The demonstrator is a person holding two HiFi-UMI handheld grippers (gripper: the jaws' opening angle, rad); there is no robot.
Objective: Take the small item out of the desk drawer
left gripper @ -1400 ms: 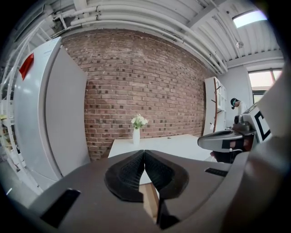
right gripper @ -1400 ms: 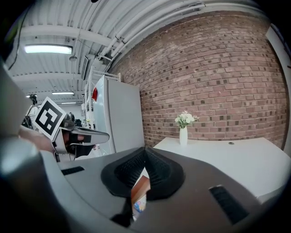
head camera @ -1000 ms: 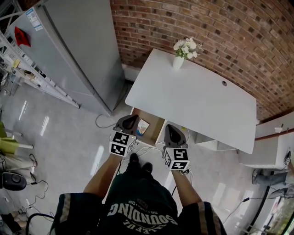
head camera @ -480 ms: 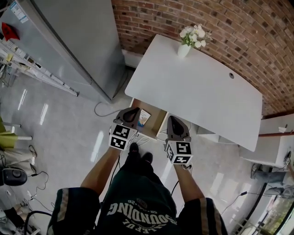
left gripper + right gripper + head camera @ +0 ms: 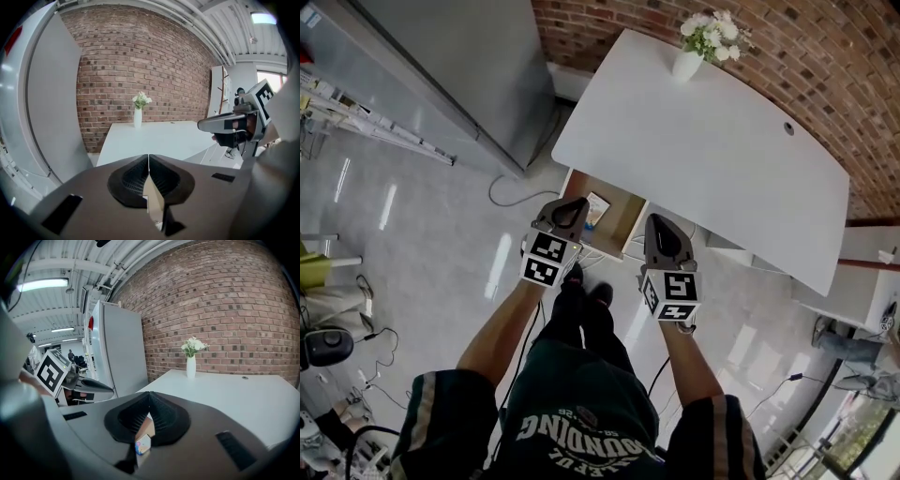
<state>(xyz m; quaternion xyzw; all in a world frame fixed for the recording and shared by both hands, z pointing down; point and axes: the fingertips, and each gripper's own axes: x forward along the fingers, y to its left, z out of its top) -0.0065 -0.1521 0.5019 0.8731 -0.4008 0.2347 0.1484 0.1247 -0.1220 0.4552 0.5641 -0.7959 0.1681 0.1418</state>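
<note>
Both claws hang in front of the white bench (image 5: 712,159), each held in one of the person's hands. The left claw (image 5: 577,204) is closed with its tips pressed together and nothing between them, and the right claw (image 5: 654,223) is closed and empty in the same way. The drawer (image 5: 619,223) under the bench's near edge stands open and shows a wooden inside. The small item (image 5: 596,208), a little box with blue and white print, lies in the drawer toward its left side, untouched. In the head view the left claw's tip is just beside it. A white vase (image 5: 686,64) of flowers stands at the bench's far edge by the brick wall (image 5: 825,56)
</note>
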